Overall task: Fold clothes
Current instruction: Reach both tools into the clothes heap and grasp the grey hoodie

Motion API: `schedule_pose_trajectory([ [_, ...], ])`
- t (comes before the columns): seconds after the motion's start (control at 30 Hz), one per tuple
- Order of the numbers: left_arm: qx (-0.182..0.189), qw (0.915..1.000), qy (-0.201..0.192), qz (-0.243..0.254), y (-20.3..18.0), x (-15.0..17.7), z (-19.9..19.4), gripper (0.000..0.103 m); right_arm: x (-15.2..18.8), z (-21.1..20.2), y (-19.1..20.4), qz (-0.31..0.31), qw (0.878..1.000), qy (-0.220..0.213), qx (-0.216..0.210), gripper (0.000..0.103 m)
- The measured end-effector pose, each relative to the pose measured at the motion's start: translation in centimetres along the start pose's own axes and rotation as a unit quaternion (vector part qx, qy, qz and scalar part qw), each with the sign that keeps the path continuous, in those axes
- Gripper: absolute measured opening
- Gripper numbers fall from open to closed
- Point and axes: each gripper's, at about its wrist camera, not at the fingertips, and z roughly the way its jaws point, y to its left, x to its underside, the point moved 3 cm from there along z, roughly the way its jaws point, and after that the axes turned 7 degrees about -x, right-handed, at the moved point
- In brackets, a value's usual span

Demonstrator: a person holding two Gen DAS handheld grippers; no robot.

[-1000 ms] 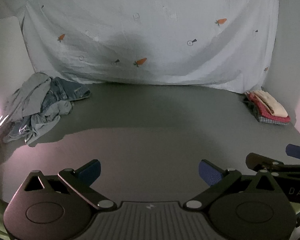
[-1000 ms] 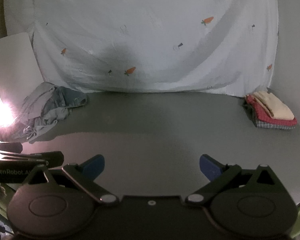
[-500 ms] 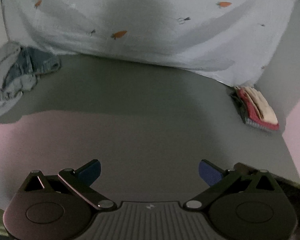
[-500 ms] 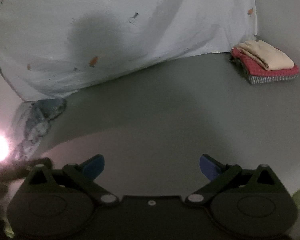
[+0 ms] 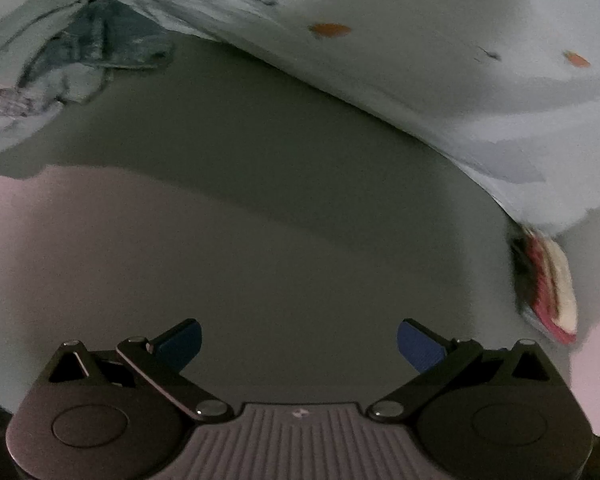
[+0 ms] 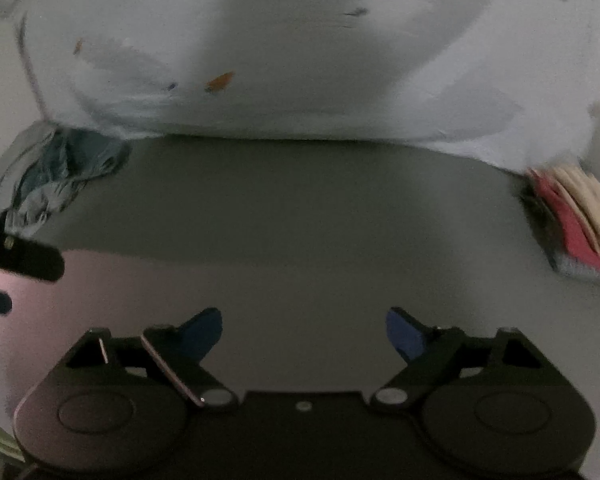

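A grey table (image 6: 300, 216) fills both wrist views, its middle bare between the two grippers and the clothes. At the far left lies a crumpled heap of unfolded clothes (image 5: 72, 52) (image 6: 56, 176), denim blue and pale grey, against the foot of a pale sheet (image 5: 420, 60) (image 6: 320, 60) that hangs along the far edge of the table and is printed with small orange carrot shapes. At the far right sits a folded stack (image 6: 576, 216) (image 5: 552, 284), a cream piece on top of a red one and a grey checked one, blurred in both views. The left gripper (image 5: 299, 344) has its blue-padded fingers spread wide with only bare table between them. The right gripper (image 6: 303, 334) has its jaws closing, still well apart, and nothing lies between them either. In the right wrist view the dark fingers of the left gripper (image 6: 4, 276) reach in at the left edge, near the heap but not touching it. No writing can be read in either view.
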Motion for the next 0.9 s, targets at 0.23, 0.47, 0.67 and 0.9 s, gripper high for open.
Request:
schedule_pose_trajectory([
  [0.23, -0.085, 0.9889, -0.114, 0.041, 10.9, -11.1, 1.4, 0.102, -5.9, 6.8, 8.4, -0.043, 0.999, -0.006, -0.004, 0.08],
  [0.47, -0.2, 0.9587, -0.194, 0.055, 26.5, -25.3, 5.8, 0.087, -13.3, 17.0, 21.5, -0.103, 0.994, -0.004, -0.027, 0.052],
  [0.67, -0.26, 0.935, -0.232, 0.066, 36.5, -36.7, 10.4, 0.089, -20.7, 27.0, 32.1, -0.098, 0.99, 0.006, -0.103, 0.039],
  [0.9, -0.228, 0.95, -0.21, 0.037, 44.0, -41.3, 14.7, 0.091, -27.6, 36.0, 42.9, -0.088, 0.965, 0.002, -0.247, 0.04],
])
